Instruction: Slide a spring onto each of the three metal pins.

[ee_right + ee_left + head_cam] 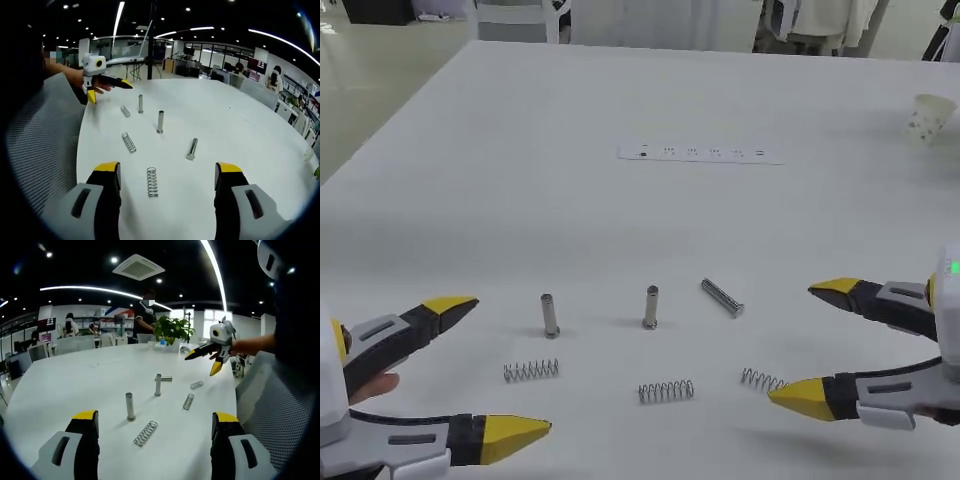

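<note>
L tool (511, 364), R tool (792, 342) jaws apart, 3 pins (550, 315) (651, 306) (721, 297) (2 upright), 3 springs (531, 371) (666, 391) (761, 379)

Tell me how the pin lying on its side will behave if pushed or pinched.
The lying pin is a round shaft with a wider head, so a sideways push would probably roll it in a curve. Its shiny metal looks smooth, so it may slip in a pinch. It looks rigid.

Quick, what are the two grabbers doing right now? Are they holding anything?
Left gripper: open, holding nothing.
Right gripper: open, holding nothing.
</note>
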Demonstrator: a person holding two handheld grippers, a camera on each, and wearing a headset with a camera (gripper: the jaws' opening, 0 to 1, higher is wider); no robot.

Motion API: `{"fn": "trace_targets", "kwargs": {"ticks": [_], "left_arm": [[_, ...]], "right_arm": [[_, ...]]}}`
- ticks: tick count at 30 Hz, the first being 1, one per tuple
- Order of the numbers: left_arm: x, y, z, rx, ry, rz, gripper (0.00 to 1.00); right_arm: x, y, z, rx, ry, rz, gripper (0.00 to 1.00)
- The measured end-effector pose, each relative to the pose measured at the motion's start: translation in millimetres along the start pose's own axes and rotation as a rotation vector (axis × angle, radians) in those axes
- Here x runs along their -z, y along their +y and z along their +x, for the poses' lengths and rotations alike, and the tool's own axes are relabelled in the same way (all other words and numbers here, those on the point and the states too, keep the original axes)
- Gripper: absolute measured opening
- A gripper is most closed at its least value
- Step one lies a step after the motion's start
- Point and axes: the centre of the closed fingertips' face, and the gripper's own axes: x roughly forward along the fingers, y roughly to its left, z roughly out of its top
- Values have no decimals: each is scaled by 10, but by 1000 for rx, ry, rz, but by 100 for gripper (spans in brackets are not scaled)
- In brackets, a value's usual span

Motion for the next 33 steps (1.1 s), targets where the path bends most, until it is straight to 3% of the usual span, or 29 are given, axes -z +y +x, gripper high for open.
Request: {"fn": "trace_targets", "kwargs": {"ticks": [7,33], "left_arm": [[-18,-4,-7,-4,-2,0,90],[8,-25,-42,-27,-2,-5,90]], "right_arm": [[-108,-114,91,-6,3,-20,76],[-298,-487,601,10,128,-83,68]]}}
